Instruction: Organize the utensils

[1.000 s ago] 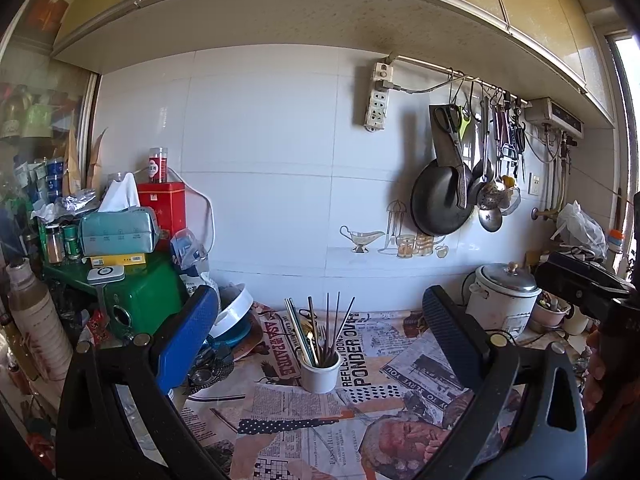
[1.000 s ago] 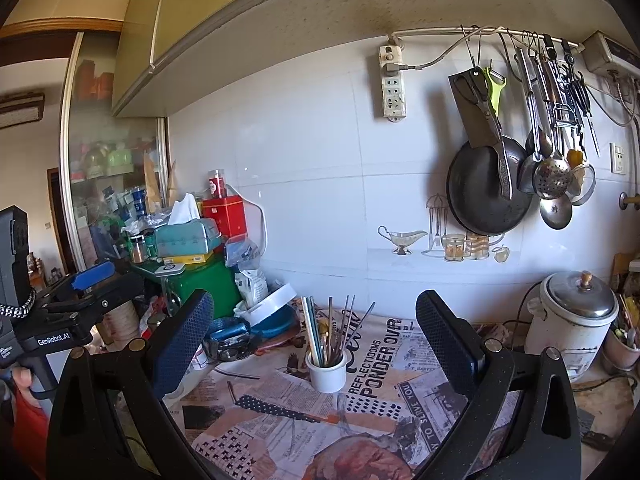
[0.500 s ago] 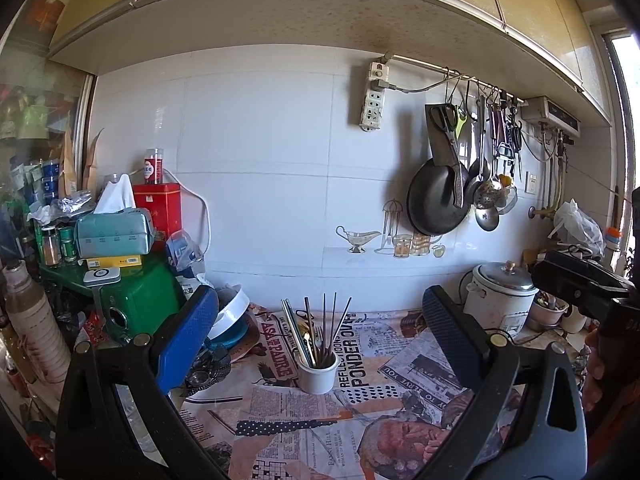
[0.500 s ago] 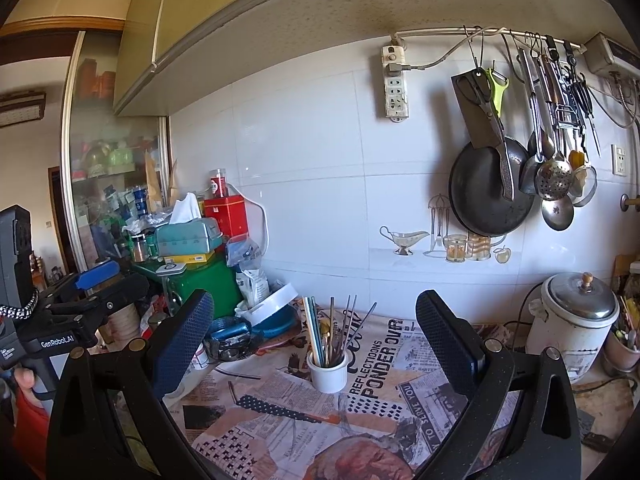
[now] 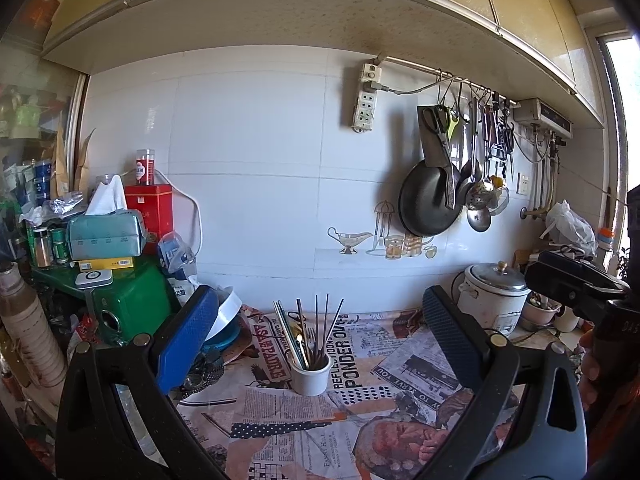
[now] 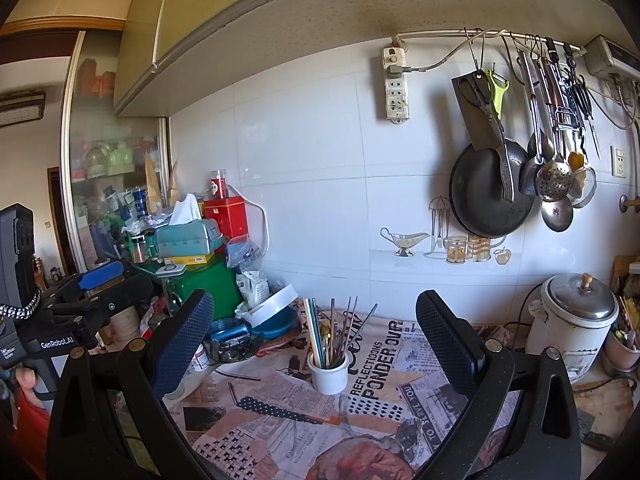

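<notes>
A small white cup [image 5: 310, 374] stands on the newspaper-covered counter [image 5: 360, 420] and holds several chopsticks and thin metal utensils [image 5: 316, 332]. It also shows in the right wrist view [image 6: 329, 372]. My left gripper [image 5: 316, 340] is open and empty, held back from the cup, which sits between its fingers in view. My right gripper [image 6: 312, 340] is open and empty too, at a similar distance. A dark polka-dot handled utensil [image 6: 280, 410] lies flat on the newspaper in front of the cup.
A black pan [image 6: 490, 190], cleaver, ladles and scissors hang from a wall rail [image 6: 520, 38]. A rice cooker [image 6: 572, 324] stands at right. A green box [image 5: 128, 304], tissue box, red tin and blue and white bowls [image 6: 272, 312] crowd the left.
The left wrist view has shifted slightly, so the cup sits a little further left and lower. Both grippers stay open and empty.
</notes>
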`<state>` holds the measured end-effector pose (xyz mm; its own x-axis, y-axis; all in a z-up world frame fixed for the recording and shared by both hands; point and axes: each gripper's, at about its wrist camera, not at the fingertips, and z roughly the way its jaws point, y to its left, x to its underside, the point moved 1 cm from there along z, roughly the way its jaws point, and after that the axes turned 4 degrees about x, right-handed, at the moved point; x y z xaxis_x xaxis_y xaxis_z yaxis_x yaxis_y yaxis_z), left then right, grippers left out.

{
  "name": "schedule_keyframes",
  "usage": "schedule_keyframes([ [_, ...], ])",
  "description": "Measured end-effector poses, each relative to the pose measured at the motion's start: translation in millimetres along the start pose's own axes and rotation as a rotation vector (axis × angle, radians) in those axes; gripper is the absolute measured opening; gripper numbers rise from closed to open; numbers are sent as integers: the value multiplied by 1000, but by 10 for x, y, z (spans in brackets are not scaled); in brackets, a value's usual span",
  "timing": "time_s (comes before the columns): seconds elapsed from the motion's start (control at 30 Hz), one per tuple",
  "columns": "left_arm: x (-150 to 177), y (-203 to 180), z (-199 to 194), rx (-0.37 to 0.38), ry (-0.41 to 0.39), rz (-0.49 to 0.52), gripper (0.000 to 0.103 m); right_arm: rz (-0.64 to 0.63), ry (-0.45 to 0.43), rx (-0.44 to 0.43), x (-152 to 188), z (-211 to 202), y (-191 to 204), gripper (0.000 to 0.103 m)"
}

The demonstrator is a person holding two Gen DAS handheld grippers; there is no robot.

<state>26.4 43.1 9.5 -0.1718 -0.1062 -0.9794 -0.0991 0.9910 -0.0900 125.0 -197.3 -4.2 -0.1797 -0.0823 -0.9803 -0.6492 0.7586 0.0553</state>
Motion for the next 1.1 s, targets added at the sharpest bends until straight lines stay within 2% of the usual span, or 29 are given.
schedule_keyframes([
  [0.67,-20,17,-14,37,-2,-8,102,-2,-16,15,-22,-33,53,101],
  [1.1,-15,-12,93,31,7,-8,102,-2,-8,8,-28,34,3,101],
])
